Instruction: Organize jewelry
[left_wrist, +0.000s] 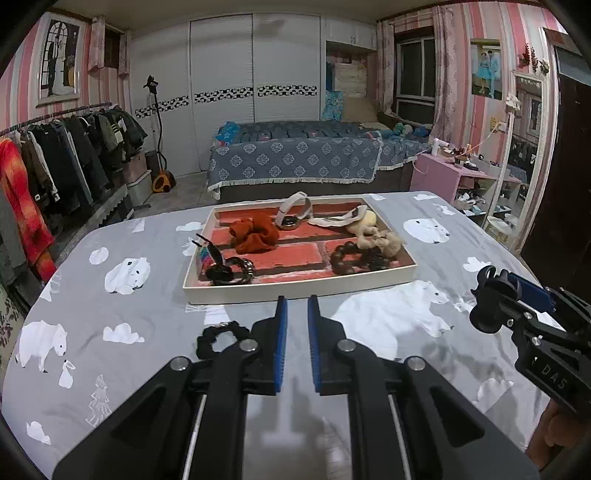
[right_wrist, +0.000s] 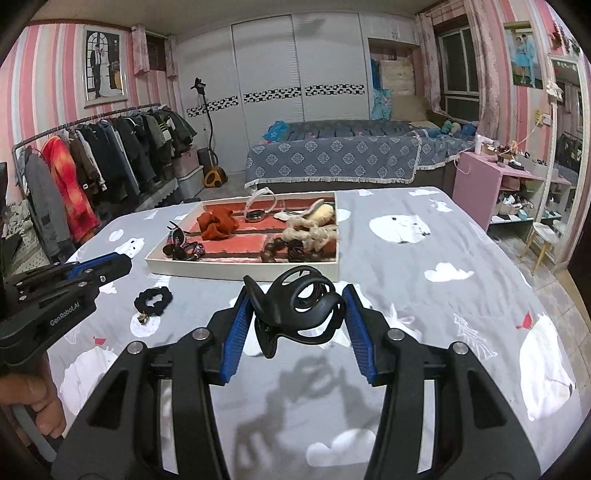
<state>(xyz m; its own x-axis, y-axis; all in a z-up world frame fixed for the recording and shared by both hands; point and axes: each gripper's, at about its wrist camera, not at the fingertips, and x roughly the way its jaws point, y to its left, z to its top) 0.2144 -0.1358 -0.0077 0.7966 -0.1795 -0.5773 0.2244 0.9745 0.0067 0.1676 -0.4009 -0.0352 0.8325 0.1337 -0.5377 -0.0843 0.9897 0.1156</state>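
Jewelry is lying gathered in a shallow white tray that is sitting on a grey bedspread printed with polar bears. Taking the tray as the landmark: inside it, toward its far side, a rust-orange scrunchie is resting, with a white-strapped watch just beside it. At the tray's near left corner a black bangle is lying against a small multicoloured clip. At its near right, a dark wooden bead bracelet is sitting next to a fluffy cream scrunchie.

Outside the tray, off its near left corner on the bedspread, a black scrunchie is lying apart from everything else.

The left gripper is hovering in front of the tray's near edge, its blue pads standing nearly together with only a narrow slit between them and nothing in it. From the right wrist view it is showing off the tray's near left side, a hand holding its handle.

The right gripper is hanging in front of the tray's near right corner, its jaws partly spread and clamping a black claw hair clip between the blue pads, lifted clear of the bedspread, with its shadow falling on the cloth below.
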